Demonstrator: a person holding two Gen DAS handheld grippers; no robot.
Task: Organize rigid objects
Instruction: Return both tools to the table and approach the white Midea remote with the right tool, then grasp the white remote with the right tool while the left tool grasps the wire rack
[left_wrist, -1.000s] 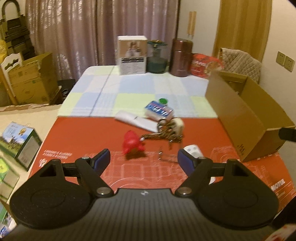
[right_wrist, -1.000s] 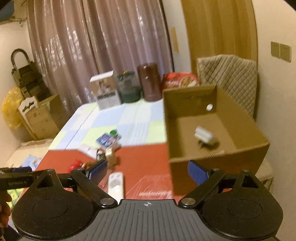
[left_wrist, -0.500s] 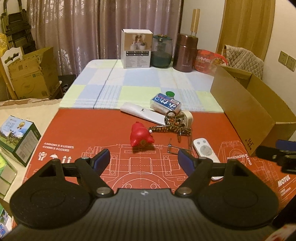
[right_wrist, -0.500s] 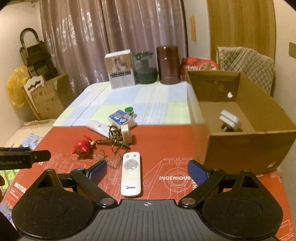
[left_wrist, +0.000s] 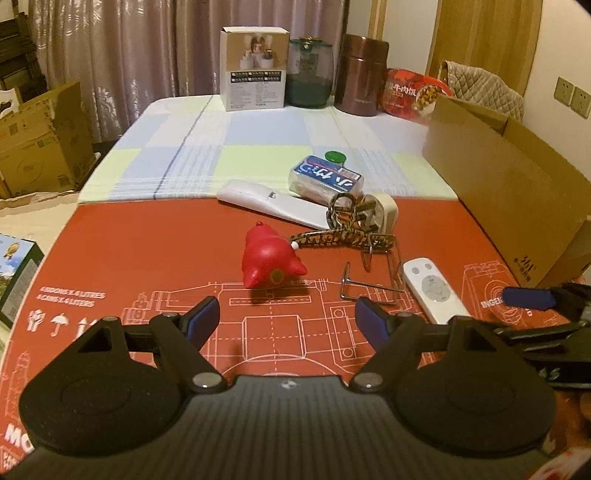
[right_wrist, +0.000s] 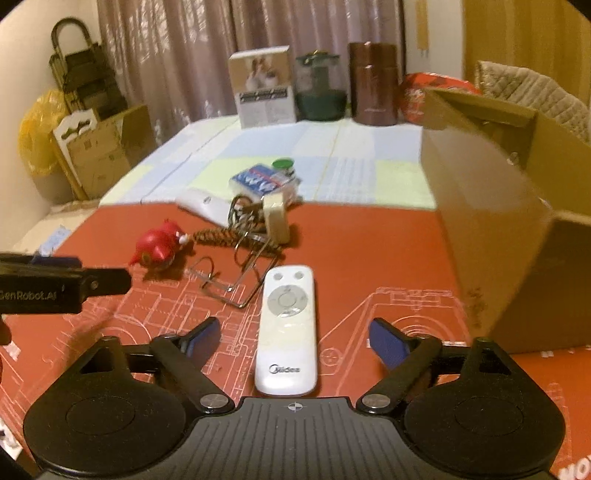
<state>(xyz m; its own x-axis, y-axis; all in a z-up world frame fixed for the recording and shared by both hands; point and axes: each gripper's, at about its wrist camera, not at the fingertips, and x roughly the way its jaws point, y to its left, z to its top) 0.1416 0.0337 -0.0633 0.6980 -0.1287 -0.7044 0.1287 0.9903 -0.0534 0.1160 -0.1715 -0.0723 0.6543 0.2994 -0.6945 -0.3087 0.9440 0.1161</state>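
Both jaws apart, right closing | remote (right_wrist: 287, 330) lengthwise between right jaws, buttons pointing away, untouched

Pinkish-brown curtains (left_wrist: 147, 48) hang closed across the back of the room, catching dim, warm indoor light. A wooden door (left_wrist: 487, 37) stands at the right, beside a pale wall (left_wrist: 565, 48) that bears two switch plates (left_wrist: 572, 96). A quilted chair back (left_wrist: 484, 86) rises behind the table's far right corner. The table (left_wrist: 258, 136) wears a checked cloth of blue, green and white. At the left, cardboard boxes (left_wrist: 40, 140) stand on the floor, with a folded dark trolley (right_wrist: 83, 74) and a yellow bag (right_wrist: 37, 133) against the left wall.
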